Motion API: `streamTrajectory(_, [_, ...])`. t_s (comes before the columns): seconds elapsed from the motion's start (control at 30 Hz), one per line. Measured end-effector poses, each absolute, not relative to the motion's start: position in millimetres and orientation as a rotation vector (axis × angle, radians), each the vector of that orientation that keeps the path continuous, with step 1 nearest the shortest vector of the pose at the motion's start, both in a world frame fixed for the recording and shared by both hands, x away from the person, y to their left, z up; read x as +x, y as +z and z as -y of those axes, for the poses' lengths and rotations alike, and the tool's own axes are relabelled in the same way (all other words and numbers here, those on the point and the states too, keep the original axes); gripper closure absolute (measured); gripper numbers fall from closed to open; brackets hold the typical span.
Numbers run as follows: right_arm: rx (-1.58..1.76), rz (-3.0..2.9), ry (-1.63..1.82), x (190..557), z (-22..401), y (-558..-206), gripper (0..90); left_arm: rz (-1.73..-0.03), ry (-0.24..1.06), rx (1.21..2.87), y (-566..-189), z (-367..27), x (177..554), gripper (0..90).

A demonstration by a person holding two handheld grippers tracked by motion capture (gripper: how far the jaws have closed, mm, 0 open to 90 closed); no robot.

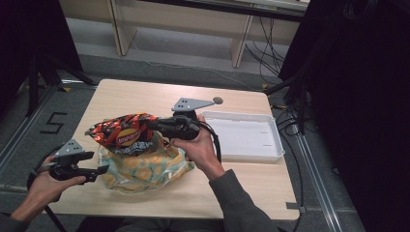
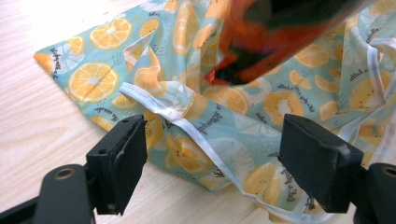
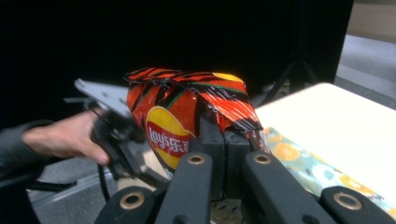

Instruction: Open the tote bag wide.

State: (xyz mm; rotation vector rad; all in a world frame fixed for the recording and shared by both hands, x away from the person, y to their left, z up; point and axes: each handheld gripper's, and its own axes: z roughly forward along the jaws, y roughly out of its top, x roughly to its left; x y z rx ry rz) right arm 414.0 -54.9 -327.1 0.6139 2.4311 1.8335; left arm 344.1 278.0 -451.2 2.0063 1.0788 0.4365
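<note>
A red-and-black Lay's crisp bag (image 1: 123,131) hangs above a fabric bag printed with orange slices (image 1: 140,169) on the table. My right gripper (image 1: 157,124) is shut on the crisp bag's edge; in the right gripper view the crisp bag (image 3: 187,114) rises just past the closed jaws of the right gripper (image 3: 224,140). My left gripper (image 1: 102,170) stands open at the fabric bag's left edge. In the left gripper view the fabric bag (image 2: 219,121) with its white trim lies between and beyond the spread jaws of the left gripper (image 2: 212,154), and the crisp bag (image 2: 285,32) shows blurred above.
A white rectangular tray (image 1: 241,135) sits on the table's right half. The wooden table (image 1: 145,94) has bare room at the back and front right. Dark curtains, stands and cables surround it.
</note>
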Motion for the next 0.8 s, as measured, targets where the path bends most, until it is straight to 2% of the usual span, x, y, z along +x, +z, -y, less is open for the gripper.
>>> streamTrajectory(0.37, [0.614,-2.386,1.837,412.7,79.1,-285.8,90.0,-1.108,0.427,2.014,-451.1,-281.5,344.0,21.5])
streamTrajectory(0.57, [0.702,-2.357,1.773,418.1,111.1,-272.7,90.0,-1.097,0.419,2.022,-450.7,-285.6,344.9,17.7])
streamTrajectory(0.8, [0.782,-2.275,1.750,428.2,155.1,-261.2,90.0,-1.095,0.426,2.031,-451.6,-284.6,345.6,17.3])
